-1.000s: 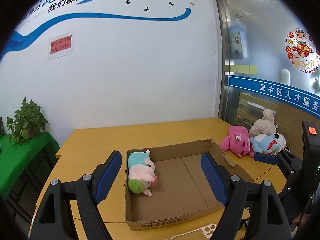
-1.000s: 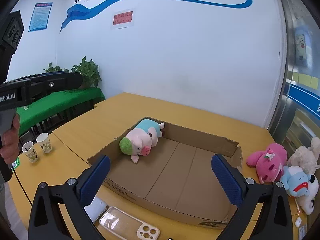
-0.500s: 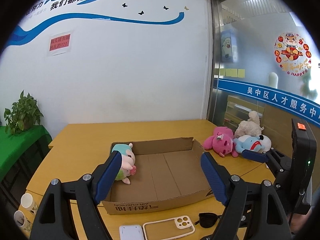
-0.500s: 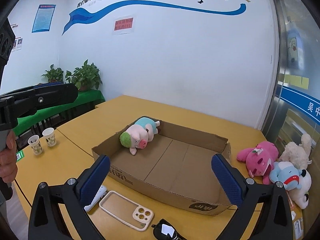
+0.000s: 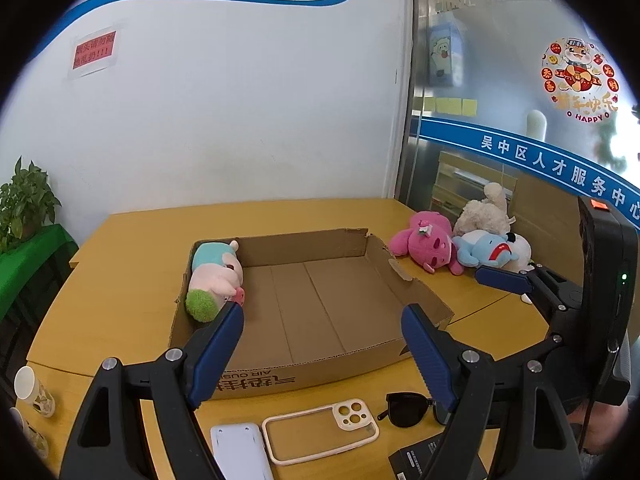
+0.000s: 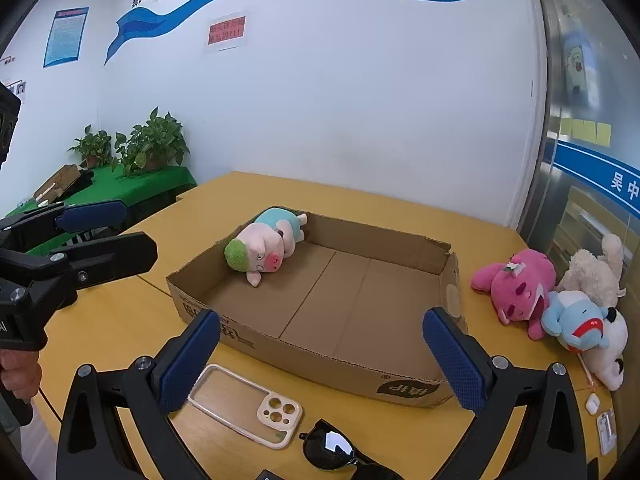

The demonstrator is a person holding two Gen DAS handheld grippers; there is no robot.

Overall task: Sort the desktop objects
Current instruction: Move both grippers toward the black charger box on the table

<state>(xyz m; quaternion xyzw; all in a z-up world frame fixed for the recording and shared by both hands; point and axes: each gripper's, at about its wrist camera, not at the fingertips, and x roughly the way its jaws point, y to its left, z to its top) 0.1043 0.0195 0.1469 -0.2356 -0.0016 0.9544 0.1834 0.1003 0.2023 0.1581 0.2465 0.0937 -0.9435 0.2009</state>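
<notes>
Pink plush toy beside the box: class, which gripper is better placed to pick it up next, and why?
Probably the right gripper. The pink plush toy lies on the table past the cardboard box's right wall, on that gripper's side. The left gripper is open too, but sits nearer the box's left end.

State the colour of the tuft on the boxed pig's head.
Green tuft, clearest in the right wrist view.
</notes>
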